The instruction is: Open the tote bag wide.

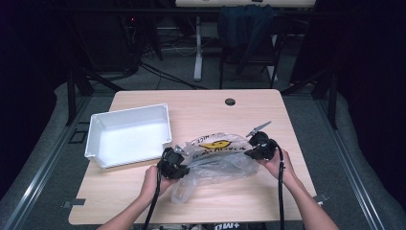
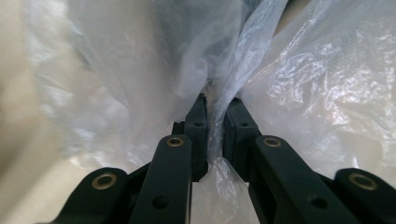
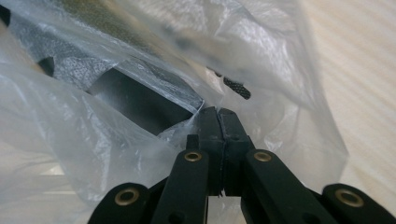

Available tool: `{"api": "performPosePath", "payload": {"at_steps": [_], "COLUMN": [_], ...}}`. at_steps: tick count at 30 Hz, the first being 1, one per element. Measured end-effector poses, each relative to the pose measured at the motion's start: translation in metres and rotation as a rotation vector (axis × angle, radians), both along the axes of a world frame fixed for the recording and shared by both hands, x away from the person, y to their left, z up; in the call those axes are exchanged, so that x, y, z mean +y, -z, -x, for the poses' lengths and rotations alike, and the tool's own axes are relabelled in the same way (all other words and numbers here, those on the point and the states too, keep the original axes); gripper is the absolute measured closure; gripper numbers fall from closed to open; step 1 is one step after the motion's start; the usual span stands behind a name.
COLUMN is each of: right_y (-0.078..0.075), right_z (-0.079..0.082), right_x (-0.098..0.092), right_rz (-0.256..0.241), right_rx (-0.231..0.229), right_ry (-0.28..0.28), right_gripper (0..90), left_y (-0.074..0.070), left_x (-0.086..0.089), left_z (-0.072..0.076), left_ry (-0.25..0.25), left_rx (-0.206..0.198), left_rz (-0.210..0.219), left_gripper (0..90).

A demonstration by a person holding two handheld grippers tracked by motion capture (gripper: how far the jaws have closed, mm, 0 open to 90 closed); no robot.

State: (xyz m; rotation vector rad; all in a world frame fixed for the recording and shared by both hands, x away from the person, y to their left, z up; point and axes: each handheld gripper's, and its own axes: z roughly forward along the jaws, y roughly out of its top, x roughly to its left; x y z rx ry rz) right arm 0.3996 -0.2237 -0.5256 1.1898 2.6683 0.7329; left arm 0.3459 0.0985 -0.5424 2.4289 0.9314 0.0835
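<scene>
Item under handling: a clear plastic bag [image 1: 218,160], thin, glossy and heavily creased, printed with a yellow smiling face and black lettering on its upper face. It lies on the wooden table [image 1: 249,112], stretched between the two grippers.

Left gripper [image 1: 173,164]: jaws nearly together, clamped on a gathered fold of the film. In the left gripper view the bag [image 2: 299,88] rises as a twisted strand from between the jaws and spreads out ahead and to both sides.

Right gripper [image 1: 258,146]: jaws pressed together on a thin edge of the bag [image 3: 107,140]. Beyond its tips, through the film, dark flat contents [image 3: 135,100] are visible; their nature cannot be told.

A white bin [image 1: 128,135] sits just beyond the left gripper, apart from the bag.
</scene>
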Motion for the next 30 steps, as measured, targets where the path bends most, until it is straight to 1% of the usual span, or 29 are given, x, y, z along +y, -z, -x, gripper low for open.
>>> {"api": "performPosePath", "payload": {"at_steps": [1, 2, 3, 4, 5, 6, 7, 8, 9, 10, 11, 12, 13, 14, 16, 18, 19, 20, 21, 22, 23, 25, 26, 27, 29, 30], "right_y": [0.001, 0.001, 0.002, 0.003, 0.003, 0.002, 0.001, -0.001, 0.000, -0.003, -0.004, -0.004, -0.005, -0.007, -0.010, -0.010, -0.009, -0.007, -0.004, -0.002, -0.001, 0.002, 0.001, 0.001, -0.001, -0.001], "right_z": [0.003, 0.005, 0.008, 0.010, 0.012, 0.013, 0.013, 0.012, 0.013, 0.011, 0.010, 0.010, 0.009, 0.009, 0.008, 0.006, 0.005, 0.004, 0.003, 0.000, -0.001, -0.004, -0.005, -0.005, -0.005, -0.004], "right_x": [0.002, 0.005, 0.007, 0.010, 0.011, 0.012, 0.012, 0.010, 0.010, 0.008, 0.007, 0.005, 0.004, 0.002, 0.000, 0.002, 0.003, 0.005, 0.006, 0.005, 0.004, 0.002, 0.001, 0.001, 0.001, 0.000], "right_rz": [0.011, 0.033, 0.049, 0.052, 0.056, 0.070, 0.064, 0.070, 0.029, 0.044, 0.047, 0.038, 0.032, 0.024, 0.008, 0.024, 0.030, 0.049, 0.044, 0.068, 0.056, 0.053, 0.061, 0.055, 0.056, 0.052], "right_rx": [0.005, 0.014, 0.014, 0.012, 0.008, 0.003, -0.003, -0.012, -0.024, -0.023, -0.033, -0.037, -0.046, -0.049, -0.068, -0.085, -0.080, -0.084, -0.092, -0.081, -0.081, -0.068, -0.070, -0.073, -0.079, -0.081], "right_ry": [-0.014, -0.032, -0.044, -0.048, -0.054, -0.059, -0.059, -0.054, -0.028, -0.039, -0.032, -0.024, -0.008, -0.006, 0.006, 0.018, 0.018, 0.026, 0.044, 0.038, 0.049, 0.060, 0.062, 0.059, 0.071, 0.078], "right_gripper": [90.0, 89.9, 89.9, 89.9, 89.8, 89.7, 89.4, 89.1, 88.5, 87.8, 87.0, 85.7, 85.0, 84.5, 84.8, 85.6, 85.7, 85.7, 85.7, 85.5, 85.2, 83.9, 83.0, 82.1, 78.4, 75.7], "left_y": [-0.001, -0.003, -0.006, -0.010, -0.013, -0.016, -0.020, -0.023, -0.026, -0.028, -0.030, -0.031, -0.032, -0.032, -0.029, -0.025, -0.022, -0.019, -0.016, -0.014, -0.013, -0.010, -0.009, -0.008, -0.006, -0.004], "left_x": [0.000, 0.000, 0.000, 0.002, 0.003, 0.005, 0.007, 0.009, 0.012, 0.015, 0.018, 0.021, 0.023, 0.024, 0.023, 0.019, 0.016, 0.013, 0.010, 0.010, 0.010, 0.011, 0.011, 0.011, 0.011, 0.011], "left_z": [0.003, 0.005, 0.006, 0.006, 0.006, 0.007, 0.007, 0.007, 0.007, 0.006, 0.005, 0.003, 0.001, 0.000, -0.005, -0.011, -0.014, -0.016, -0.019, -0.021, -0.022, -0.026, -0.026, -0.028, -0.031, -0.033], "left_ry": [0.013, 0.019, 0.021, 0.022, 0.016, 0.011, 0.005, -0.009, -0.032, -0.050, -0.074, -0.097, -0.118, -0.144, -0.175, -0.198, -0.204, -0.209, -0.215, -0.220, -0.229, -0.241, -0.247, -0.250, -0.266, -0.270], "left_rx": [0.008, 0.006, 0.003, 0.002, -0.005, -0.020, -0.030, -0.053, -0.076, -0.096, -0.113, -0.123, -0.140, -0.155, -0.187, -0.203, -0.200, -0.202, -0.199, -0.203, -0.204, -0.198, -0.196, -0.193, -0.207, -0.199], "left_rz": [-0.004, -0.008, 0.004, 0.017, 0.032, 0.046, 0.053, 0.062, 0.076, 0.085, 0.100, 0.120, 0.126, 0.135, 0.124, 0.114, 0.103, 0.091, 0.075, 0.074, 0.078, 0.089, 0.093, 0.089, 0.086, 0.082], "left_gripper": [81.0, 80.4, 79.1, 77.5, 74.8, 71.2, 70.0, 68.0, 66.4, 66.0, 66.1, 67.4, 68.3, 69.7, 73.6, 77.9, 79.5, 80.1, 81.1, 81.4, 81.4, 81.4, 81.4, 81.4, 81.4, 81.4]}}
